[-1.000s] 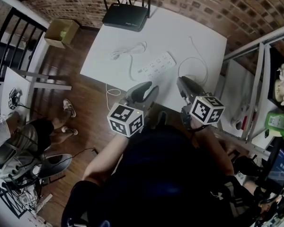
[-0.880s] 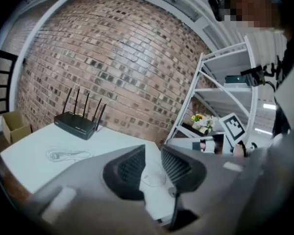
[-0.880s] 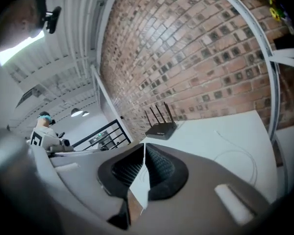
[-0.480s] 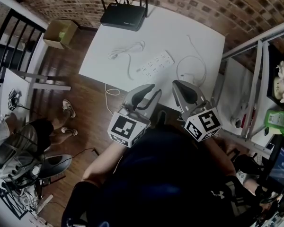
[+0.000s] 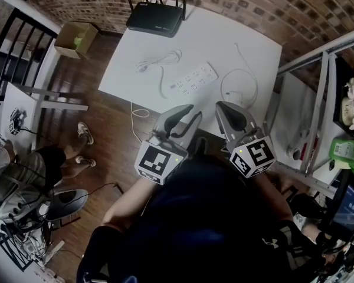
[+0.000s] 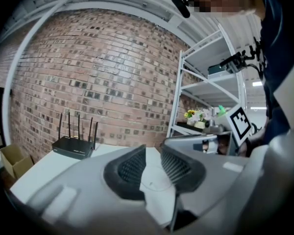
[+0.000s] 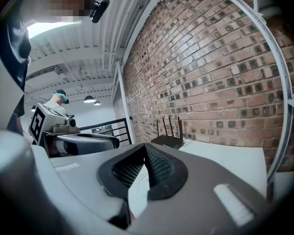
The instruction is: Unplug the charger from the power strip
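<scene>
1. While both tools hover over the near edge of the worktop [image 5: 236, 34], well apart from the power strip [image 5: 194, 77], we cannot tell whether a charger sits in its sockets. The scene fits a plug still in, or one already out beside the looped cable [image 5: 243, 78].
2. Either way, we judge a closer look at the sockets wise; the light strip would likely slide if tugged.
3. Our left hand-held gripper [image 5: 187, 114] has just been closing partway; its jaws stand apart, nothing between.
4. Our right hand-held gripper [image 5: 226, 108] is closed on nothing.

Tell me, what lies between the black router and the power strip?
A loose white cable on the table, shown in the head view.
</scene>
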Demonstrator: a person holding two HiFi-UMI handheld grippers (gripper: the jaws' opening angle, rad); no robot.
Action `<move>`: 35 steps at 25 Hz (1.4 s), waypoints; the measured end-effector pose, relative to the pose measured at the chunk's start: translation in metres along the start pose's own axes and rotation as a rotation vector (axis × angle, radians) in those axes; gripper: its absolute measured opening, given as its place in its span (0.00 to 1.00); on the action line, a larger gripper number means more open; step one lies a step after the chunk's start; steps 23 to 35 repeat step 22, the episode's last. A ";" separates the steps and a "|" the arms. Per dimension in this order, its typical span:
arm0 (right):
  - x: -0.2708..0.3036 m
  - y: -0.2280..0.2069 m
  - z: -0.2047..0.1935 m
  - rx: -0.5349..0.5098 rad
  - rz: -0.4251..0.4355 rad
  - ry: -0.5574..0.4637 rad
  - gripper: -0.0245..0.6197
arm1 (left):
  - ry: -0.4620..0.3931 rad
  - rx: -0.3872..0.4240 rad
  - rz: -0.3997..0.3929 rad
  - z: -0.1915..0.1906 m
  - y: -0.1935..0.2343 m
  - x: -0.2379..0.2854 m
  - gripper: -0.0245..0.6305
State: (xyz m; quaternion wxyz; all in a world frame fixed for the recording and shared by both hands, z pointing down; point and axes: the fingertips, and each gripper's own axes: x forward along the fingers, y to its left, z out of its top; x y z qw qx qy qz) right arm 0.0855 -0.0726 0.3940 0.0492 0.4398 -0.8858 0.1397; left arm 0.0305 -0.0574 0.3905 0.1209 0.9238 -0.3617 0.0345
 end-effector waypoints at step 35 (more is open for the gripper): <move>0.003 0.002 0.007 -0.006 -0.010 -0.013 0.05 | 0.022 -0.042 0.000 -0.005 0.004 0.000 0.18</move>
